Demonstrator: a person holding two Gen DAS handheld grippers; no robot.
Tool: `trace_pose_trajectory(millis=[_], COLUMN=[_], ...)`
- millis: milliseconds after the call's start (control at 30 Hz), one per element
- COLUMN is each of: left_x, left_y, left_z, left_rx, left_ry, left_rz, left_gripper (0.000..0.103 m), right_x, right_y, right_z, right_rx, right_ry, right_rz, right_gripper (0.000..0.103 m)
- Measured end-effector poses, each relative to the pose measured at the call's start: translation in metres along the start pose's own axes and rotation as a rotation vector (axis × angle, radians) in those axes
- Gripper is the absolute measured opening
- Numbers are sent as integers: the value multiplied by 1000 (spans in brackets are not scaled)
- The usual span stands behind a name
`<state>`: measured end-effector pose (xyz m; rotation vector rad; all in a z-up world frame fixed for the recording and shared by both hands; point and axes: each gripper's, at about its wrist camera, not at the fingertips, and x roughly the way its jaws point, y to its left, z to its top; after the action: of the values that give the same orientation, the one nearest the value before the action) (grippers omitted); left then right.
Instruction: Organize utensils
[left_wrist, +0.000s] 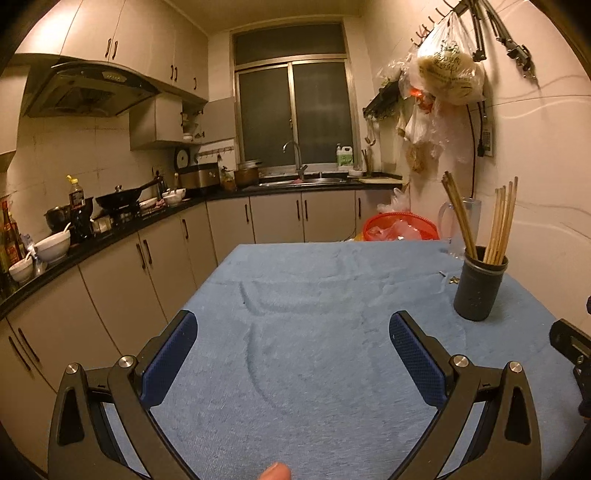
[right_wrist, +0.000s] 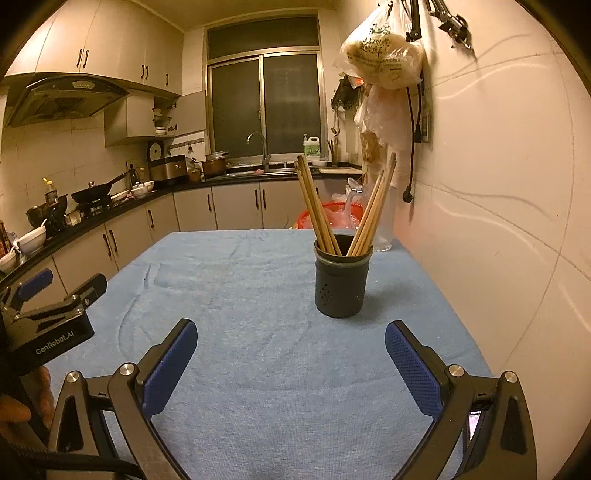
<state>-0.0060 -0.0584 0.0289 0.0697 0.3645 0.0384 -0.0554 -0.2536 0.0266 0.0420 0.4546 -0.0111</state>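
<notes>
Status: the chopsticks (right_wrist: 319, 214) stand upright in the dark holder (right_wrist: 341, 280), split into two bundles that lean apart toward opposite sides of the rim. No loose utensil shows on the blue cloth covering the tabletop (right_wrist: 240, 295) in either view. Judge the task as at or near completion; if anything is left, it lies outside both views.

Gripper state: your left hand-held gripper (left_wrist: 293, 332) has its jaws spread wide and holds nothing; only bare cloth shows between its blue pads (left_wrist: 173, 354). Your right hand-held gripper (right_wrist: 291, 343) is likewise spread wide and empty.

Position of the task items: in the right wrist view, the holder stands on the cloth ahead of the right hand-held gripper, slightly right of its centre line and clear of both fingers, not touching. In the left wrist view, the holder (left_wrist: 480, 288) sits ahead and off to the right, beyond the right finger, near the wall-side edge of the tabletop. A clear plastic jug (right_wrist: 386, 221) stands just behind the holder.
</notes>
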Motion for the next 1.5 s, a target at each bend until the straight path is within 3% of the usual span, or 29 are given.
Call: trace_pose_trajectory(millis=[1000,1267,1500], left_x=[-36,-37,-30], left_y=[7,10,8], left_z=[1,1,0], left_rx=[-39,-50,-44], left_ry=[-72,-74,-64], left_rz=[-20,-19,-26], left_gripper=[103,103,103], right_x=[-29,-42,-37], right_y=[-2,-5,-3], right_z=[1,5,6], right_rx=[16,33,23], right_ry=[-53,-157,-151], right_rz=[-23,-58,-51], right_gripper=[103,103,103])
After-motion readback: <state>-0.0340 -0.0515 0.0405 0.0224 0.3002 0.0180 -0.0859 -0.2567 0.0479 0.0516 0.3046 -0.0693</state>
